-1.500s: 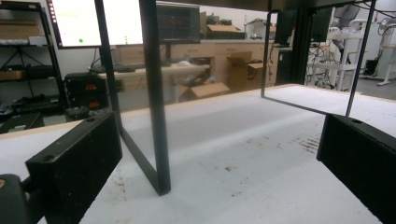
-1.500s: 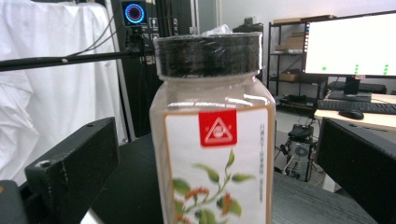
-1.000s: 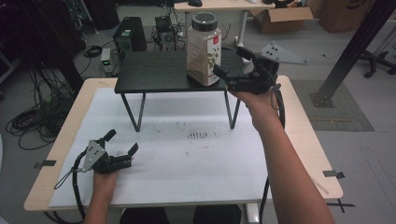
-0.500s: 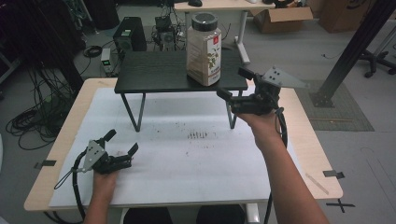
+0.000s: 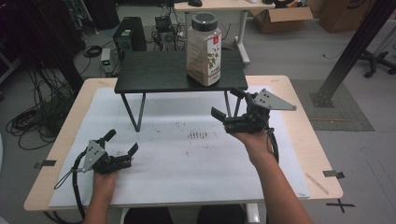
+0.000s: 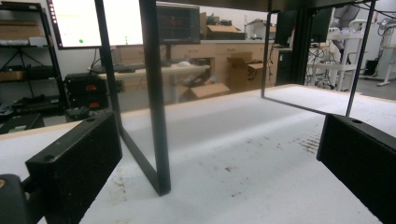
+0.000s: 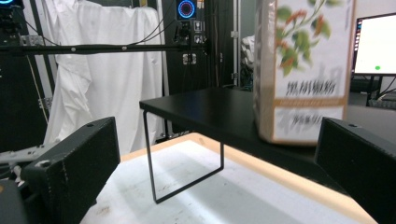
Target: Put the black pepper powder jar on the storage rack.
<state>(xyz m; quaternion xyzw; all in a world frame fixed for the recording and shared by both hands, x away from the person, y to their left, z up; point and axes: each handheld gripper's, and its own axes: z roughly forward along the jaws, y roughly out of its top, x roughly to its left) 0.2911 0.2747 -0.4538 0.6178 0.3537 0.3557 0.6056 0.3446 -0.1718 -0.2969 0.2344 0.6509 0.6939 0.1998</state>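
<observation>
jar (image 5: 204, 49): upright on black shelf (image 5: 154, 74), near its right front edge | right gripper (image 5: 232, 108): jaws wide, empty, below and in front of jar | left gripper (image 5: 122, 143): wide, empty, well left of jar | risk: a raised jaw clips the shelf edge, tipping the jar

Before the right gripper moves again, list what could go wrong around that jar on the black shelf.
1. The jar is tall and stands near the front edge of the black shelf; a knock from the open right gripper could tip it off.
2. The right gripper is low, close to the shelf's edge and leg; moving forward might bump the shelf and shake the jar.
</observation>
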